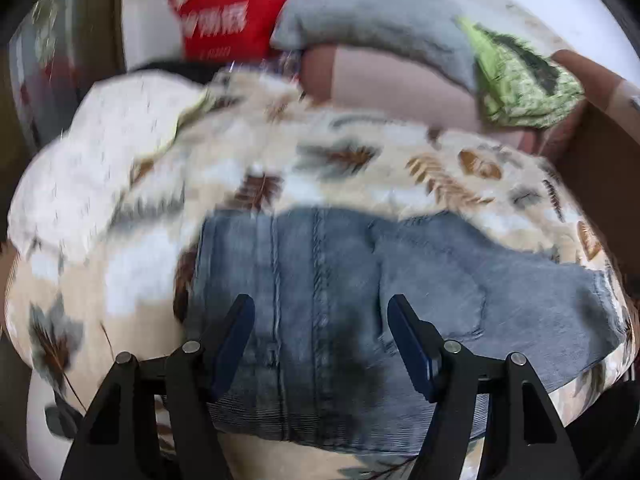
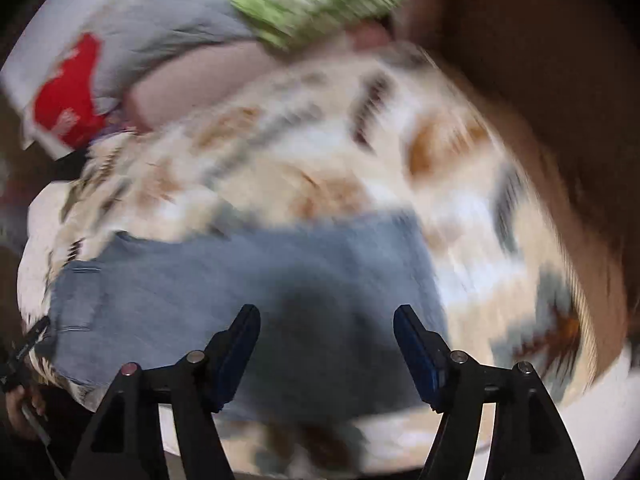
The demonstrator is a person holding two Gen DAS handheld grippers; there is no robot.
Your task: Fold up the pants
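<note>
Blue denim pants [image 1: 340, 288] lie folded and flat on a leaf-patterned blanket [image 1: 360, 164]. A seam runs down their middle and a back pocket shows to the right. My left gripper [image 1: 320, 312] is open and empty, just above the pants near their front edge. In the right wrist view, which is blurred, the pants [image 2: 240, 280] lie below my right gripper [image 2: 326, 320], which is open and empty. The left gripper's tip [image 2: 32, 340] shows at the far left edge there.
The blanket covers a bed. At the back lie a grey pillow [image 1: 372, 12], a green patterned cloth [image 1: 520, 80], a pink cushion [image 1: 400, 84] and a red bag [image 1: 224, 12]. A white cover [image 1: 100, 152] lies at left. A brown surface [image 2: 540, 60] rises at right.
</note>
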